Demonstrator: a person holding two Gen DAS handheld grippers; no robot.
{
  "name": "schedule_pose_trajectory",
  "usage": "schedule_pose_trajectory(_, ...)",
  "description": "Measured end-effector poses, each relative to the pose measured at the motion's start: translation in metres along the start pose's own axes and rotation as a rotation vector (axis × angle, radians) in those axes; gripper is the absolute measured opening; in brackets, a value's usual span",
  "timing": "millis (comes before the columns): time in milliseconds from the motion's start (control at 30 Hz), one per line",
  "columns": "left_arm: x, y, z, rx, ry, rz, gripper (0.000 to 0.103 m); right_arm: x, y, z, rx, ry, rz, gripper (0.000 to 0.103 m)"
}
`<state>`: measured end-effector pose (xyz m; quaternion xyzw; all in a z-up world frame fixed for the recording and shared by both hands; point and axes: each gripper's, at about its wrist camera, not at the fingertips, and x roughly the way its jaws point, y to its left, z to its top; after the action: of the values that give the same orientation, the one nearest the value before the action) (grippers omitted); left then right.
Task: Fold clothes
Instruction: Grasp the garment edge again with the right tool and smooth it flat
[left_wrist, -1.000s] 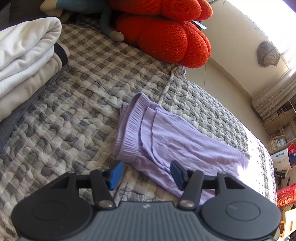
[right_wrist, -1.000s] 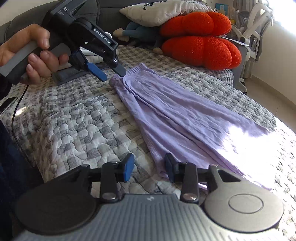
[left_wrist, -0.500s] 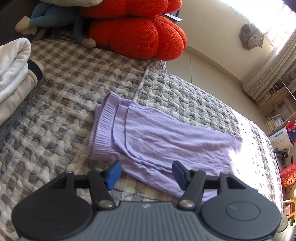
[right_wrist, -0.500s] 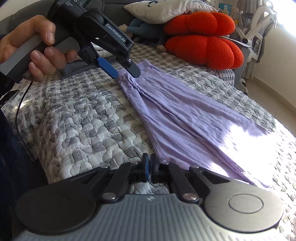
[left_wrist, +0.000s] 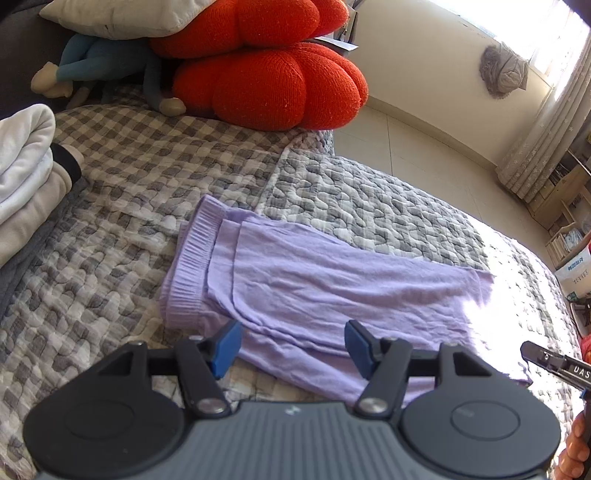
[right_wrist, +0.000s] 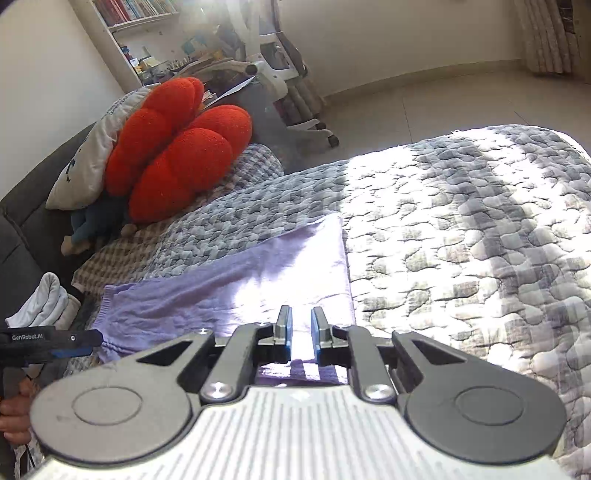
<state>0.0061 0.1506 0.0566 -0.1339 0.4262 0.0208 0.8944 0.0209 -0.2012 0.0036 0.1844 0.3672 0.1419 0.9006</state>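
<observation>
Lilac trousers (left_wrist: 332, 280) lie flat on the grey quilted bed cover (left_wrist: 369, 199), with the ribbed waistband (left_wrist: 188, 266) to the left and the legs running right into sunlight. My left gripper (left_wrist: 291, 341) hovers open just above the near edge of the trousers, close to the waistband, with nothing between its fingers. The right wrist view looks along the trousers (right_wrist: 229, 291) from the leg end. There my right gripper (right_wrist: 298, 334) sits low over the hem, its fingers parted by a narrow gap. The left gripper (right_wrist: 79, 345) shows at the far waistband.
Red knitted cushions (left_wrist: 266, 81), a blue plush toy (left_wrist: 96, 62) and a white pillow (left_wrist: 122, 14) lie at the head of the bed. A stack of folded white clothes (left_wrist: 22, 177) sits at the left. An office chair (right_wrist: 280, 74) stands on the floor beyond the bed.
The right gripper shut, swung from the trousers' side to the leg hem, and now shows a narrow gap. The left gripper drew back slightly from the waistband and stayed open.
</observation>
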Motion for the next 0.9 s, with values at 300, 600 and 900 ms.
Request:
schedule_pose_trajectory(300, 0.014, 0.006, 0.004, -0.017, 0.015, 0.059, 0.067, -0.002, -0.003, 0.000, -0.024, 0.017, -0.075, 0.018)
schedule_pose_trajectory(600, 0.017, 0.008, 0.003, -0.006, 0.032, 0.070, 0.068, -0.008, -0.005, -0.002, -0.038, 0.072, -0.038, 0.033)
schedule_pose_trajectory(900, 0.025, -0.003, -0.003, 0.073, 0.052, 0.114, 0.069, -0.009, 0.006, -0.011, -0.084, 0.043, -0.027, 0.013)
